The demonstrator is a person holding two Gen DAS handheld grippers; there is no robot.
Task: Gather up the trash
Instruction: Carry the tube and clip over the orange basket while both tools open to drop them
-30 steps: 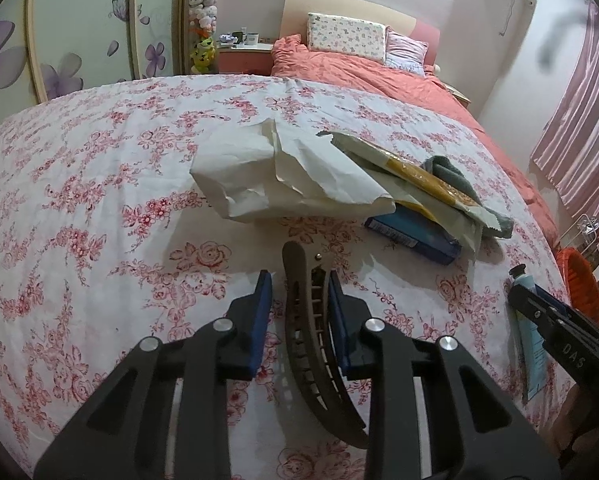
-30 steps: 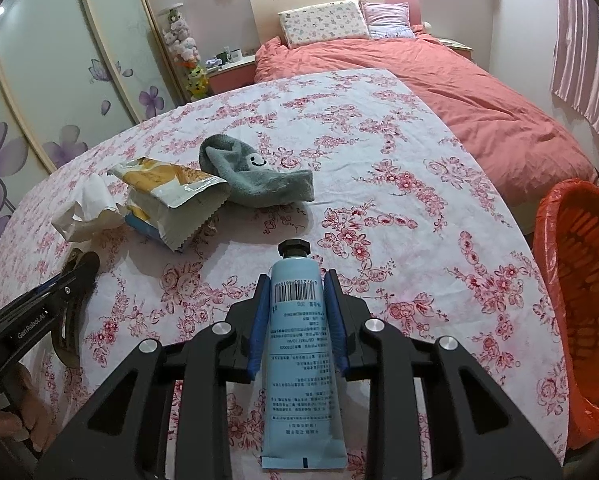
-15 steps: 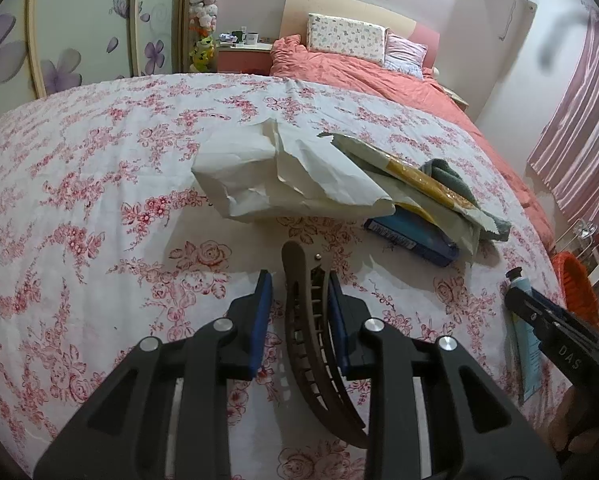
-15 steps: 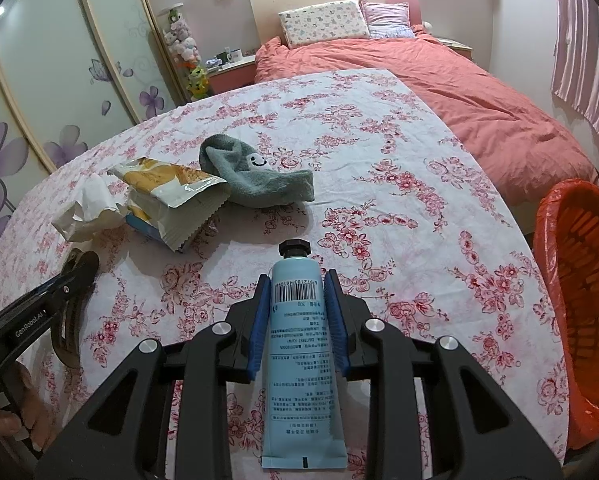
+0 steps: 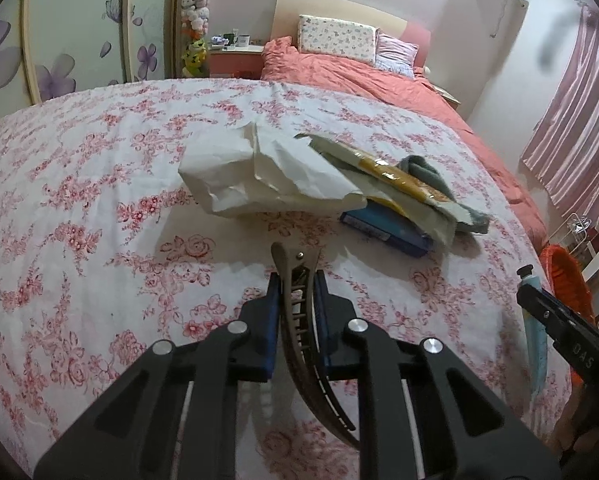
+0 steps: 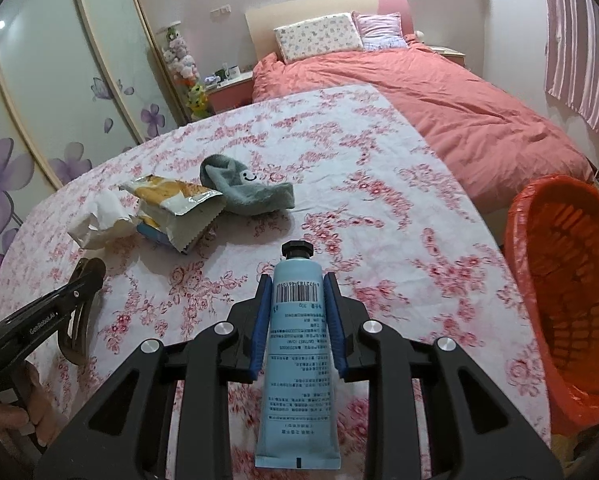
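A brown hair clip (image 5: 295,260) stands on edge on the flowered table cloth (image 5: 79,200). My left gripper (image 5: 297,284) is closing tight on it, with both blue pads pressing its sides. My right gripper (image 6: 297,284) is shut on a light blue tube (image 6: 297,340) with a black cap, held just above the cloth. Farther back lie crumpled white paper (image 5: 259,172), a yellow and white snack wrapper (image 5: 395,176), a blue packet (image 5: 387,228) under it, and a grey sock (image 6: 243,192). The orange basket (image 6: 519,240) stands by the table's right edge.
A bed with a coral cover (image 6: 439,92) lies behind the table, and flowered wardrobe doors (image 6: 59,100) run along the left. Pink curtains (image 5: 579,120) hang at the right. A person's hand (image 6: 23,412) holds the left gripper's handle.
The left jaws have drawn in onto the hair clip, which now stands straighter between the pads. The right gripper, with the tube, has shifted slightly toward the orange basket.
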